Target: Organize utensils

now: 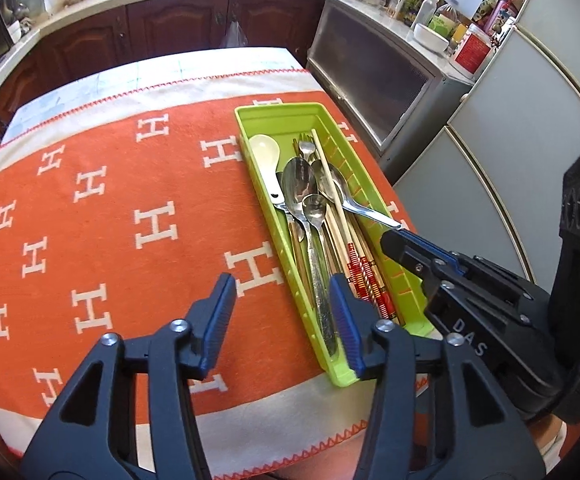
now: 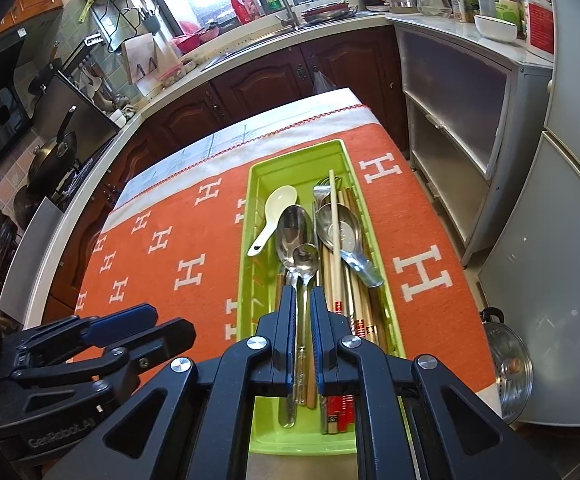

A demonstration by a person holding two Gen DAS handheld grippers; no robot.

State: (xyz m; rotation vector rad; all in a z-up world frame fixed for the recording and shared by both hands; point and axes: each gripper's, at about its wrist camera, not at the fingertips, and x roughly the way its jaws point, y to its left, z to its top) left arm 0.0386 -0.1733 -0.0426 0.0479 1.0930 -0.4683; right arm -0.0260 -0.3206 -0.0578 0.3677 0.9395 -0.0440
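A green utensil tray (image 1: pixel 277 114) (image 2: pixel 255 216) lies on an orange blanket with white H marks. It holds a white ceramic spoon (image 1: pixel 265 156) (image 2: pixel 275 208), several metal spoons (image 1: pixel 300 178) (image 2: pixel 294 224), a fork and wooden chopsticks (image 1: pixel 330 184) (image 2: pixel 333 216). My left gripper (image 1: pixel 283 294) is open above the tray's near left edge. My right gripper (image 2: pixel 304 304) hovers over the tray, its fingers almost closed with a gap, a small metal spoon's (image 2: pixel 305 260) handle seen between them. In the left wrist view the right gripper (image 1: pixel 396 238) sits at the tip of a metal spoon handle.
The blanket (image 1: pixel 109 208) covers a small table. Dark wood cabinets (image 2: pixel 265 80) and a counter with a sink stand beyond. A grey cabinet (image 2: pixel 450 120) and a fridge are at the right. A steel pot lid (image 2: pixel 508 364) lies low right.
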